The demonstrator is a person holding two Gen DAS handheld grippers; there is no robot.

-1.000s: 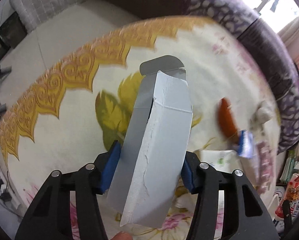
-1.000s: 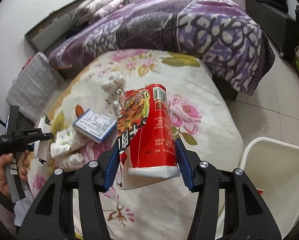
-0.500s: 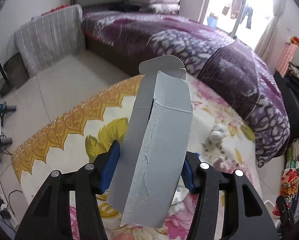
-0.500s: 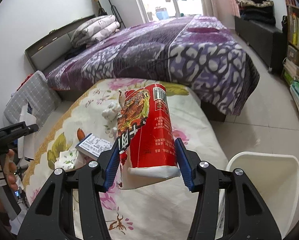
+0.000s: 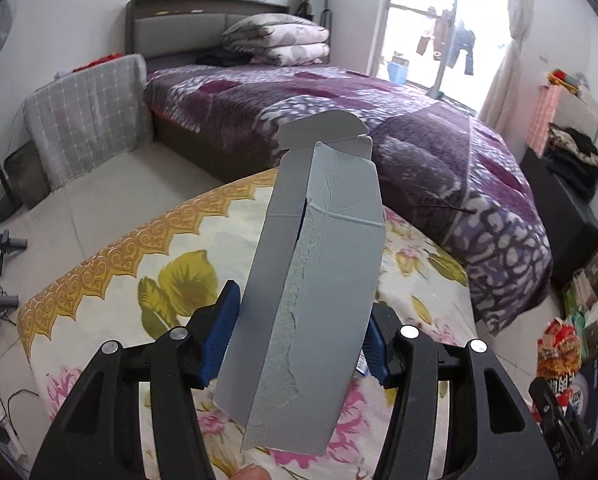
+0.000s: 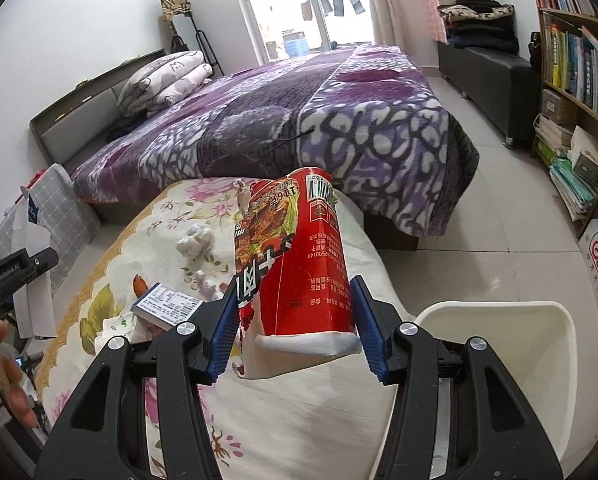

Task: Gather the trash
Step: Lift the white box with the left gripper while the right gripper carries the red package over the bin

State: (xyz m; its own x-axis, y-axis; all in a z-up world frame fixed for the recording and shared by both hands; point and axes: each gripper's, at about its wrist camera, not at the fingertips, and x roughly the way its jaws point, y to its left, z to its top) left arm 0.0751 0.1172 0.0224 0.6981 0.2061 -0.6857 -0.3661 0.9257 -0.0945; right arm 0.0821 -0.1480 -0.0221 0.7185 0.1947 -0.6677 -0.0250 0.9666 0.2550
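Over the flowered table (image 6: 299,420), I'm holding the right gripper (image 6: 295,332) clamped on a torn red snack wrapper (image 6: 295,264), with the white bin (image 6: 499,344) sitting just off the table's right edge beside open tiled floor. My left gripper (image 5: 299,336) is pinching a flattened grey carton (image 5: 311,280) upright above the gold-trimmed near edge, while a small box (image 6: 167,308) and crumpled tissue (image 6: 193,240) are lying mid-table.

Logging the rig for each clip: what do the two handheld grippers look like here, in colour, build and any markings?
Both look alike: the left gripper and right gripper have black plastic angular arms with open slots, round silver screw heads at the joints, and ribbed blue pads on the fingers. Seen from the right wrist view, the left gripper's black body carries small white lettering, too small to read. No cables or sleeves show.
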